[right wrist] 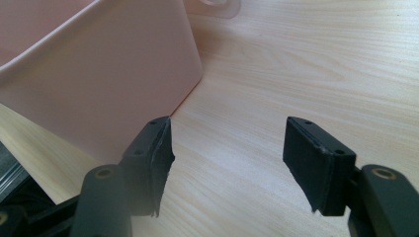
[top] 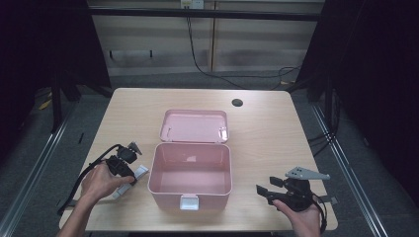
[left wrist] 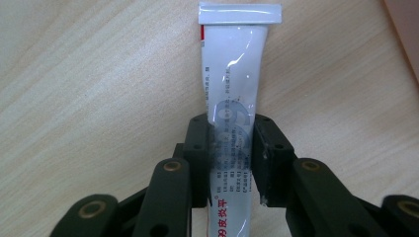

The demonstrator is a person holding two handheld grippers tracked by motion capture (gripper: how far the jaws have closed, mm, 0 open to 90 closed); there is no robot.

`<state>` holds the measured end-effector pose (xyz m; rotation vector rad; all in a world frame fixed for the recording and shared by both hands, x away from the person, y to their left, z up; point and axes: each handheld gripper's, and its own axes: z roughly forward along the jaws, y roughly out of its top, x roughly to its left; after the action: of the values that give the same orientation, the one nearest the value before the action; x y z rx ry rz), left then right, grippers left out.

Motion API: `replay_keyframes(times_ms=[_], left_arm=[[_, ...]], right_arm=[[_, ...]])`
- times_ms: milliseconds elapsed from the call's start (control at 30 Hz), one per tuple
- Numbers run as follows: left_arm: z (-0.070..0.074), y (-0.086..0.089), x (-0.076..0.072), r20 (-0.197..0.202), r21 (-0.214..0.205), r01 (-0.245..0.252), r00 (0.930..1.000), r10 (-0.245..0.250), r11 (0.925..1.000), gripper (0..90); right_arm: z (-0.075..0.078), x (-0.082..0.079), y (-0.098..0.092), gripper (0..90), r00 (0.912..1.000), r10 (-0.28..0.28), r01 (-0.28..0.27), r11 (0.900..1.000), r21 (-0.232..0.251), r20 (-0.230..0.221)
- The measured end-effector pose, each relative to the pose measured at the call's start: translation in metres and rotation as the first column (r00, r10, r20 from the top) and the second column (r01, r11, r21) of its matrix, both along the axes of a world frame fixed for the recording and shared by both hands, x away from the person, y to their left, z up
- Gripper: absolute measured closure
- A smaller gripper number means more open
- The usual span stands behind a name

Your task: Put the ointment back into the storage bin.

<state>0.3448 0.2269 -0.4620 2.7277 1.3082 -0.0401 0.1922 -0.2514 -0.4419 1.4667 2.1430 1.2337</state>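
Observation:
A white tube (left wrist: 232,74) with printed text and a flat crimped end lies on the wooden table left of the pink box. My left gripper (left wrist: 230,153) is shut on its lower half, one pad pressing each side. From above, the tube (top: 140,172) pokes out past the left gripper (top: 131,177) toward the box. The open pink box (top: 190,146) stands mid-table and is empty, with its lid (top: 194,126) laid back behind it. At the front right my right gripper (top: 266,186) stands open with nothing between its fingers. Close to its left jaw is the box's outer wall (right wrist: 99,74).
A white latch (top: 189,202) hangs on the box's front wall. A round dark hole (top: 237,102) sits in the table (top: 267,138) at the back right. Cables trail over the floor behind the table. Dark railings run along both sides.

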Motion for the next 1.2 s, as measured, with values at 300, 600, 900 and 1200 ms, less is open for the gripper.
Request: replay_keyframes(times_ms=[300,600,900,1200], left_arm=[[0.012,0.008,-0.001,0.011,-0.064,-0.005,0.9999,0.006,0.9979,71.2],[0.025,0.017,-0.004,0.029,-0.13,0.013,0.9995,-0.009,0.9914,71.2],[0.034,0.018,-0.007,0.039,-0.147,0.032,0.9989,-0.026,0.9886,71.2],[0.053,0.03,-0.011,0.066,-0.189,0.016,0.9978,-0.003,0.9818,71.2]], right_arm=[[0.0,0.0,0.0,35.4,1.0,0.0,0.0,1.0,0.001,-0.005],[0.0,0.0,0.001,34.8,1.0,0.003,-0.003,1.0,0.002,-0.006],[0.0,0.0,0.0,34.5,1.0,0.005,-0.005,1.0,0.002,-0.006],[0.0,0.0,0.001,34.0,1.0,0.008,-0.008,1.0,0.003,-0.005]])
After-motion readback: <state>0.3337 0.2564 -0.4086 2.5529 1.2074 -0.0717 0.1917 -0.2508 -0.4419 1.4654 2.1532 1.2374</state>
